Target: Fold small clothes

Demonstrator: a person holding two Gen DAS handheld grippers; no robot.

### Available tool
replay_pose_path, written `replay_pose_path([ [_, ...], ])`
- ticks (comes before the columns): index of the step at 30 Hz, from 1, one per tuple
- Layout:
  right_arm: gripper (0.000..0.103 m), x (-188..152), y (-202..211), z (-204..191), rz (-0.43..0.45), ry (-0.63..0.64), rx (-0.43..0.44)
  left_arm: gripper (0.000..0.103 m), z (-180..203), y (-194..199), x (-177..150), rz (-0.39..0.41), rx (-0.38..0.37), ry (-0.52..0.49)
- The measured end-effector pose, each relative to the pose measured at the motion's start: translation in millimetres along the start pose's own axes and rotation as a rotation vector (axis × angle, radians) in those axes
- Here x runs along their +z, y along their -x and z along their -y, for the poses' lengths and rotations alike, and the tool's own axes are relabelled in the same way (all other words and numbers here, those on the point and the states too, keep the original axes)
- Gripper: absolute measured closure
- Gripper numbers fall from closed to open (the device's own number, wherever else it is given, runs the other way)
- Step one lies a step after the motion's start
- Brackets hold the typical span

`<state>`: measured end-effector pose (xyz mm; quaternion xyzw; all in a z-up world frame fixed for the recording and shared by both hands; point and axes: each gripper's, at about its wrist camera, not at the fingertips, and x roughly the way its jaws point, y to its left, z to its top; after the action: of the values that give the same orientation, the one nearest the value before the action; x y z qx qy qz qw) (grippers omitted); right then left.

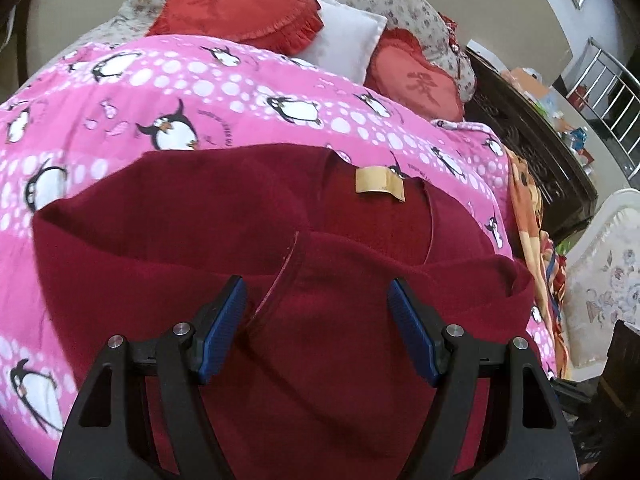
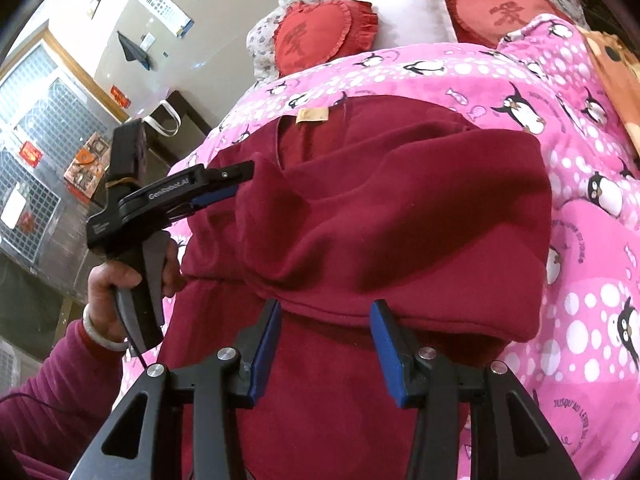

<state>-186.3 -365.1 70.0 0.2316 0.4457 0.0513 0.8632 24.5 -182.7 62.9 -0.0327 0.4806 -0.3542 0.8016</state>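
Observation:
A dark red knit garment (image 1: 224,216) lies on the pink penguin blanket (image 1: 132,108), its lower part folded up over its body. A tan label (image 1: 380,184) shows at the neck. My left gripper (image 1: 316,282) hovers open above the folded cloth, with nothing pressed between its blue pads (image 1: 224,320). In the right wrist view the garment (image 2: 400,208) fills the middle, the label (image 2: 313,115) at its far end. My right gripper (image 2: 325,306) stands open at the folded hem without pinching it. The left gripper (image 2: 240,180), held by a hand (image 2: 116,280), reaches over the garment's left edge.
Two red heart cushions (image 1: 236,4) (image 1: 416,76) and a white pillow (image 1: 340,36) lie at the bed's head. An orange blanket (image 1: 528,208) and dark wooden furniture (image 1: 532,136) run along the right side. A barred window (image 2: 28,128) is on the left wall.

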Motion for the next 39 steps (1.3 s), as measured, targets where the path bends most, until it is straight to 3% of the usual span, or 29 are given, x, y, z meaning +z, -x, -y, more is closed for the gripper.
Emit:
replay_pose_path([
  [2,0.059,-0.6,3.6,3.0,0.006,-0.008,-0.005,0.03,-1.2,-4.6,-0.5,-0.016,-0.013,-0.004],
  [4,0.059,0.2,5.9,4.7,0.01,-0.017,-0.005,0.036,-3.1,-8.9,-2.2,-0.042,-0.027,-0.001],
  [8,0.059,1.0,10.5,7.0,0.018,-0.034,-0.003,0.087,-1.4,-10.4,-6.7,-0.054,0.035,-0.046],
  [14,0.059,2.7,20.4,8.5,0.039,-0.035,-0.01,0.095,-7.8,23.2,-9.3,0.009,0.029,-0.038],
  [19,0.057,5.0,35.5,17.4,0.088,-0.054,-0.02,0.096,-37.7,71.2,-16.8,0.075,0.038,0.056],
  [21,0.056,4.9,37.0,23.7,0.089,-0.077,-0.024,0.101,-47.1,81.4,-21.9,0.091,0.055,0.079],
  [24,0.056,3.9,36.5,30.8,0.084,-0.102,-0.029,0.101,-63.9,89.7,-32.9,0.106,0.114,0.111],
  [31,0.054,11.0,39.8,41.7,0.104,-0.116,-0.128,0.1,-66.5,85.8,-46.8,0.067,0.106,0.133],
  [32,0.053,11.7,41.1,42.0,0.108,-0.113,-0.13,0.095,-64.0,86.6,-47.1,0.068,0.112,0.126],
  [34,0.053,11.8,41.6,44.4,0.107,-0.12,-0.12,0.074,-56.9,86.8,-46.5,0.071,0.096,0.108],
  [35,0.053,11.4,41.1,45.6,0.106,-0.126,-0.115,0.054,-54.0,86.1,-46.2,0.073,0.081,0.102],
  [36,0.053,10.4,39.8,46.5,0.103,-0.133,-0.11,0.044,-51.0,84.3,-45.4,0.079,0.072,0.1],
  [39,0.053,7.2,36.2,48.9,0.091,-0.152,-0.091,0.043,-43.0,78.9,-41.0,0.084,0.087,0.075],
])
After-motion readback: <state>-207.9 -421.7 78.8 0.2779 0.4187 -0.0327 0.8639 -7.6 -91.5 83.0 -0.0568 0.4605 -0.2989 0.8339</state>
